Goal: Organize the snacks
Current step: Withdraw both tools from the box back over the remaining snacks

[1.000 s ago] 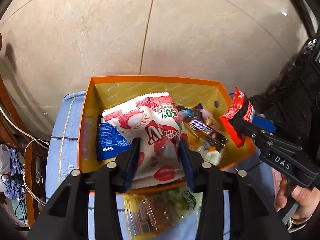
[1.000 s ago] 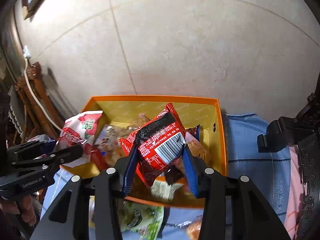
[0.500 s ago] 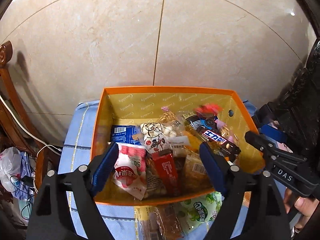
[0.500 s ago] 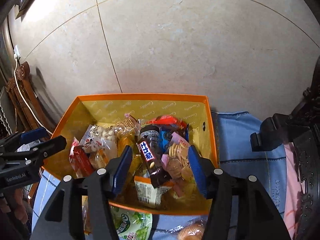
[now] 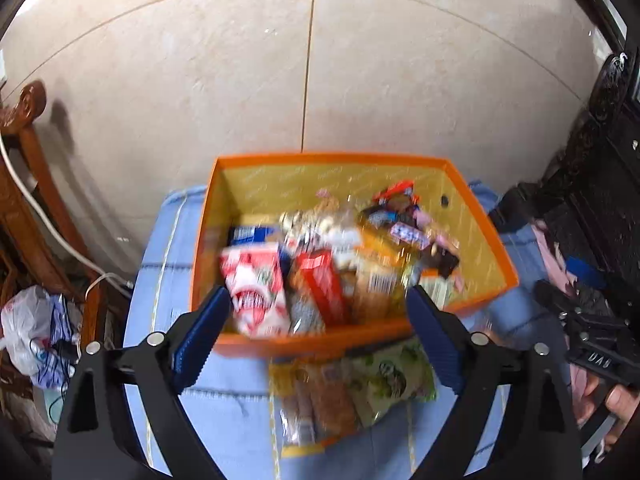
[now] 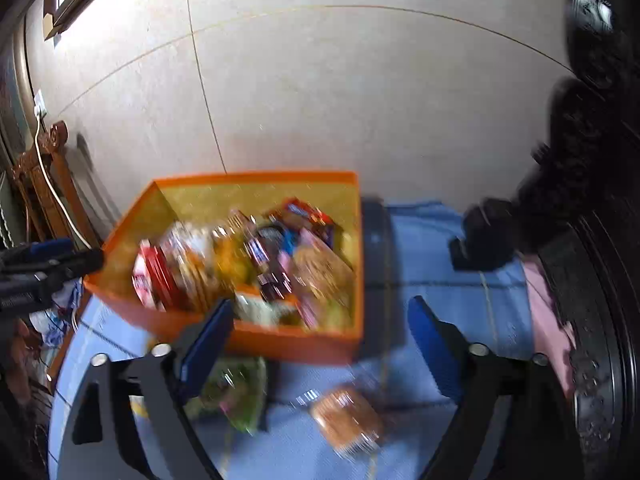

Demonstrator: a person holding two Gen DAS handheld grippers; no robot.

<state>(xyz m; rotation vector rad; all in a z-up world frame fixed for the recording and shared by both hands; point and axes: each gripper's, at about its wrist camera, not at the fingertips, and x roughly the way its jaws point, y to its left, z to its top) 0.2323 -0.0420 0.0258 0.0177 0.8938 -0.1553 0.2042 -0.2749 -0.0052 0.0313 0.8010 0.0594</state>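
Observation:
An orange box (image 5: pixel 320 343) full of mixed snack packets sits on a blue cloth. A white-and-red strawberry packet (image 5: pixel 256 288) and a red packet (image 5: pixel 322 286) lie at its near side. My left gripper (image 5: pixel 318 296) hangs just before the box, its jaws opening wide with nothing held. My right gripper (image 6: pixel 320 306) is off the box's (image 6: pixel 280 344) near right corner, its jaws also opening and empty. On the cloth in front lie a green packet (image 5: pixel 394 376), a clear biscuit packet (image 5: pixel 316 400) and a wrapped bun (image 6: pixel 348 420).
The blue cloth (image 6: pixel 432 264) covers the surface under the box. A wooden chair (image 5: pixel 24 168) with a white cable and a plastic bag (image 5: pixel 32 328) stand at the left. Dark carved furniture (image 6: pixel 592 240) and pink fabric (image 6: pixel 548 320) are at the right. A tiled wall is behind.
Both grippers opened and let go of their packets: the strawberry packet and the red packet now lie in the box. Both grippers pulled back from the box, the right one also shifting right.

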